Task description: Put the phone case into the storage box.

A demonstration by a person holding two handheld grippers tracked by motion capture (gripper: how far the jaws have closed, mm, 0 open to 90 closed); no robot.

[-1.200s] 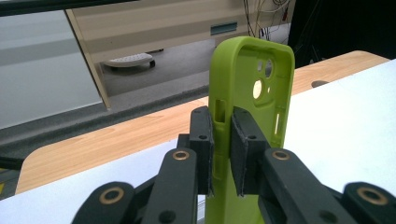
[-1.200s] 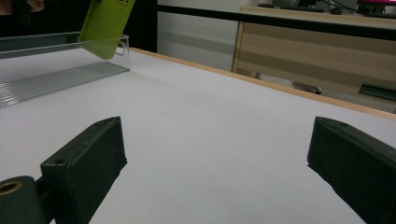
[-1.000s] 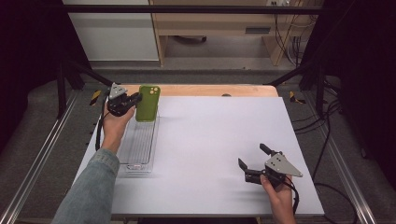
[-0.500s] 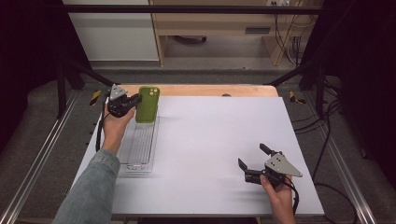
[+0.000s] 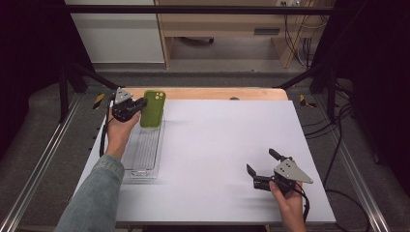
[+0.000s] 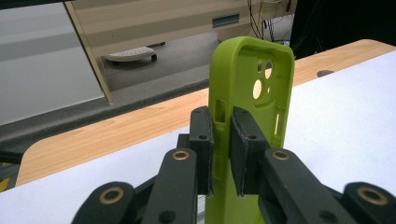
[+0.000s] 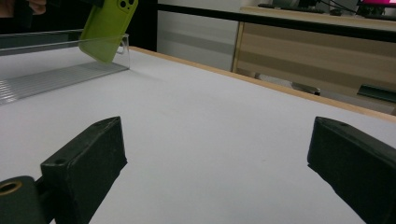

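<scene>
In the upper left of the high view, the left gripper (image 5: 140, 104) is clamped on a green phone case (image 5: 153, 108), held upright over the far end of a clear plastic tray (image 5: 142, 157) that lies along the left side of the white worktop (image 5: 217, 145). In the left gripper view, the jaws pinch one side wall of the case (image 6: 252, 93), whose open inside and camera holes face the camera. In the lower right of the high view, the right gripper (image 5: 263, 166) is held by a hand just above the worktop, jaws spread wide with nothing between them. The right gripper view shows the case (image 7: 107, 28) tilted at the upper left, above the tray (image 7: 51, 77).
</scene>
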